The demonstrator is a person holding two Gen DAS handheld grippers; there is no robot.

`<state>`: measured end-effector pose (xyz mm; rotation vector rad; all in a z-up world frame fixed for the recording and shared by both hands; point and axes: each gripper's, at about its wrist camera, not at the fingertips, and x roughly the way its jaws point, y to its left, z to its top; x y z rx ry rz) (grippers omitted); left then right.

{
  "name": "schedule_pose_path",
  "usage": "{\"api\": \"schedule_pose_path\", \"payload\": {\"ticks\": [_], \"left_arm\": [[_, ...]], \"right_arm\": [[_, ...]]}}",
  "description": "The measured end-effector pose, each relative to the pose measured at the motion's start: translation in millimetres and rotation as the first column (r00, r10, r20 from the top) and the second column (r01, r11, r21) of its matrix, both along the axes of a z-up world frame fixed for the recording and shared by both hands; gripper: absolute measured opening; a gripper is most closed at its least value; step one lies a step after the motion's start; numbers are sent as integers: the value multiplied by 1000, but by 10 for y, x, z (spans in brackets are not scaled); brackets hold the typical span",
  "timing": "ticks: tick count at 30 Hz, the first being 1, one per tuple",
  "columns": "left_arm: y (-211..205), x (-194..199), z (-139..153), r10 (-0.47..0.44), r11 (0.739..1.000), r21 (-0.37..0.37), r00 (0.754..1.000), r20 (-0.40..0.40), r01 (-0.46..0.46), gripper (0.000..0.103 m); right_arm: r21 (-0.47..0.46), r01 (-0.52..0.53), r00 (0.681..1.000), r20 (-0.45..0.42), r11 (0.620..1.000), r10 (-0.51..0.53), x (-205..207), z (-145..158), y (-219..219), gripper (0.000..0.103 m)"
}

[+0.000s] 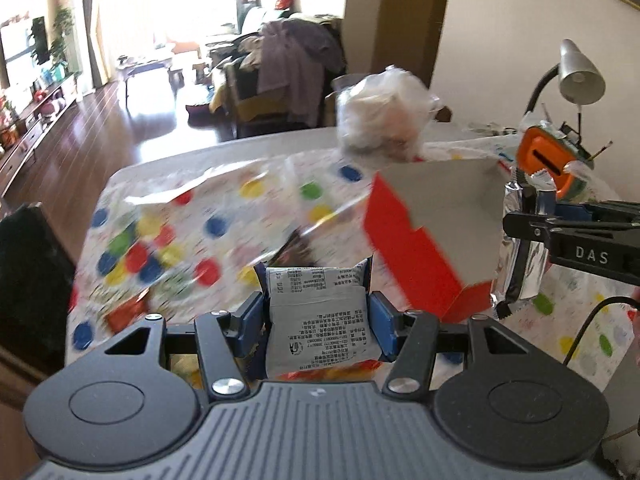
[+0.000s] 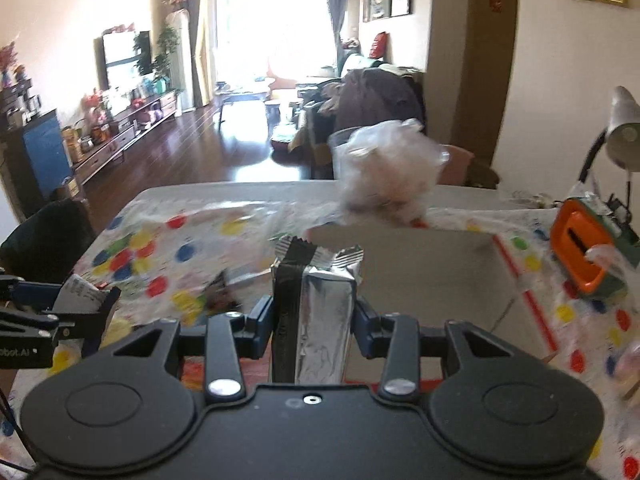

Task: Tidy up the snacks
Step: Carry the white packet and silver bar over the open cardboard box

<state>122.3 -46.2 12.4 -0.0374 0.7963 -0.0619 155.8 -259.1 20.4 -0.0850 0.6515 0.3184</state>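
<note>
Left gripper [image 1: 318,312] jaws clamp a printed grey packet [image 1: 318,320]; right gripper [image 2: 314,320] jaws pinch a silver packet [image 2: 316,316]. Both hang near the red box [image 1: 432,232] on the tabletop [image 2: 240,196]. Blurred, but packets probably could clip the box rim.

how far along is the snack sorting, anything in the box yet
Done: cannot tell; the red box's inside is not visible. In hand: left gripper grips a white printed packet; right gripper grips a silver foil packet. Left: placing both.
</note>
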Motion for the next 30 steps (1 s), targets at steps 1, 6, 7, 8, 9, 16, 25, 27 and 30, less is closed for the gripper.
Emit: {"api": "schedule_pose_path", "payload": {"ticks": [1,6,7,8,9,16,25,27,30], "left_arm": [[-90,65,24,-8,1000,-2,1000,3,8,56],[-551,408,82,-32,999,-3,999,-1,32,56],[-646,484,81,-36,999,-1,999,-5,36,56],[-729,550,72,-40,999,-2,999,-10,40,56],[-803,615,62,-41,999,-4,999,-17,41,56],[-1261,1066,-70,-37,999,-8,997,-74,37,56],[-1653,1526,-329,-37,999,23,989,-141,40,56],[-1721,1604,-392,-43,998,29,987,-154,48,56],[-1819,1709,-488,-51,997,42,982,-179,60,56]], "right_arm": [[0,6,1000,0,1000,-6,73,13,-92,40],[-7,25,1000,-4,1000,-25,364,7,-458,40],[-10,21,1000,-8,1000,-22,438,-6,-531,40],[-13,23,1000,-9,1000,-23,479,-14,-610,40],[-17,23,1000,-13,1000,-23,538,-30,-669,40],[-52,7,999,-40,999,-9,896,-185,-1008,40],[-105,-46,994,-102,993,35,1278,-496,-1185,40],[-114,-61,992,-119,992,48,1351,-558,-1202,40],[-103,-94,983,-166,990,76,1467,-674,-1222,40]]}}
